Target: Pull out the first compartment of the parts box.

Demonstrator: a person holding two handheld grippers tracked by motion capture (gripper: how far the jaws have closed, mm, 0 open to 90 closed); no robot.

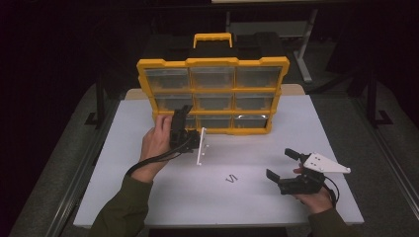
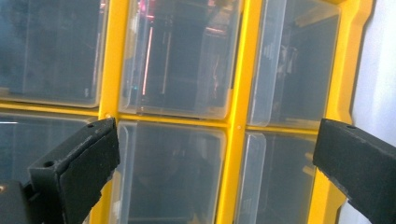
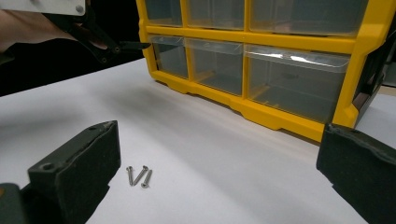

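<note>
From the high view I count one yellow organizer case (image 1: 213, 94) standing upright on the white table (image 1: 148, 197), with one yellow carry handle (image 1: 213, 37) on top. Its front shows nine clear drawers in three rows of three.

My left gripper (image 1: 181, 114) is raised against the left end of the bottom drawer row (image 1: 215, 121), at or just in front of the case's face; I cannot tell whether a jaw touches it. In the left gripper view its two black jaws stand wide apart with nothing between them, and the drawer fronts and yellow dividers (image 2: 236, 112) sit close behind. The right gripper view shows a jaw tip of this gripper at the upper edge of the bottom-left drawer (image 3: 170, 55), touching it or just short of it.

My right gripper (image 1: 282, 164) sits low near the table's right front corner, well apart from the case. Its two jaws are also spread wide and hold nothing.

Three small metal screws (image 3: 138, 176) lie together on the table, fanned and touching at their tips, between the two grippers and nearer the right one. From above they read as one small dark cluster (image 1: 231, 178) in front of the case, apart from it.
</note>
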